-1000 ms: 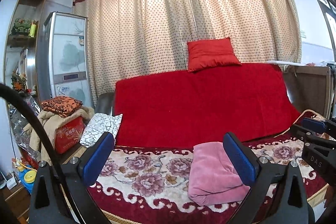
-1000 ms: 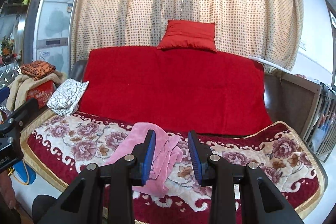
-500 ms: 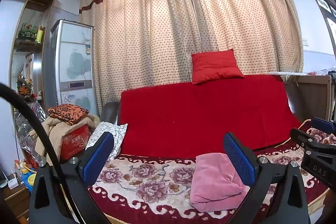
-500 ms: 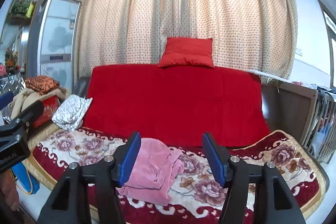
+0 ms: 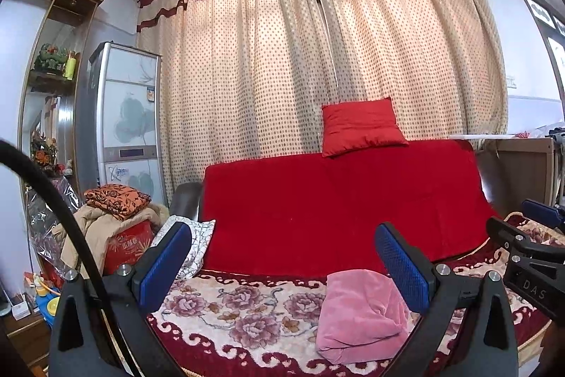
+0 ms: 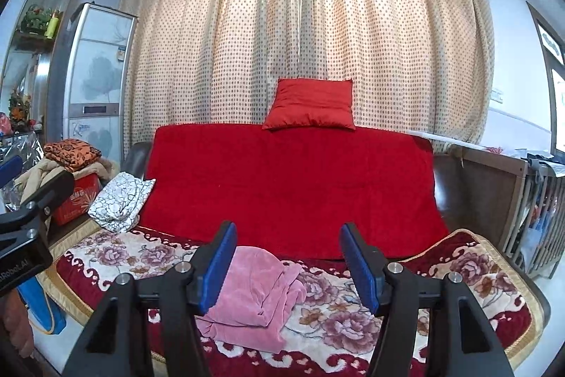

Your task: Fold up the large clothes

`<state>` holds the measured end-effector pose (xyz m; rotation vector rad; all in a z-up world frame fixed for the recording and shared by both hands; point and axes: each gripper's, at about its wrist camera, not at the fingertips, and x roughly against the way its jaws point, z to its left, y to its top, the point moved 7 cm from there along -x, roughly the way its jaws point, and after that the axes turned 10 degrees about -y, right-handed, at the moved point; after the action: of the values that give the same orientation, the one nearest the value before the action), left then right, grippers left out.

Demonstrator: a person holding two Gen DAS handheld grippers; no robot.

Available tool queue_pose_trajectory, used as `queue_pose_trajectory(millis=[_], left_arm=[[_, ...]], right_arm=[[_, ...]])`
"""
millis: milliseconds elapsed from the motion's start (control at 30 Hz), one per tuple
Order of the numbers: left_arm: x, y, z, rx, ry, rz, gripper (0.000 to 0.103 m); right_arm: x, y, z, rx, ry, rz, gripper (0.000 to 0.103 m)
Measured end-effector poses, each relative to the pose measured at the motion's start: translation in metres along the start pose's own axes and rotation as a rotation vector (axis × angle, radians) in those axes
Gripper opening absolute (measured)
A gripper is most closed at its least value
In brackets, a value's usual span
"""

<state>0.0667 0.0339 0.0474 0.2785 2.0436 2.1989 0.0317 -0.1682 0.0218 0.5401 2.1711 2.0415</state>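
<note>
You've lifted both grippers away; right gripper [image 6: 286,265] just widened, left gripper [image 5: 284,265] wide, both empty, pink garment [image 6: 252,301] folded just beyond.

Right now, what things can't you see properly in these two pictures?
- Pink garment: right wrist view, its left part is hidden behind the right gripper's finger; left wrist view, the left gripper's finger covers its right edge.
- Red box: its print is too small to read; coats cover the top.
- Shelf ornaments: too small to identify.
- Flowered blanket: the near edge is cut off by the bottom of the picture.
</note>
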Motion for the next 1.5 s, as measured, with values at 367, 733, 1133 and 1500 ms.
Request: queue_pose_trajectory(millis=[367,733,1133,1500], left_arm=[[0.022,0.015,-0.008,-0.017,0.005,-0.053,0.103],[0.03,0.02,-0.012,-0.016,-0.003,-0.059,0.103],[0.034,0.022,-0.015,-0.015,-0.014,-0.061,0.103],[0.036,0.02,-0.013,-0.015,0.003,-0.055,0.103]], right_arm=[[0.022,0.008,-0.004,-0.01,-0.001,-0.028,0.065],[0.035,0.01,-0.008,-0.014,-0.005,-0.032,0.065],[0.043,0.01,-0.016,-0.027,-0.012,-0.027,0.065],[0.043,0.008,-0.012,-0.028,-0.001,-0.014,0.065]])
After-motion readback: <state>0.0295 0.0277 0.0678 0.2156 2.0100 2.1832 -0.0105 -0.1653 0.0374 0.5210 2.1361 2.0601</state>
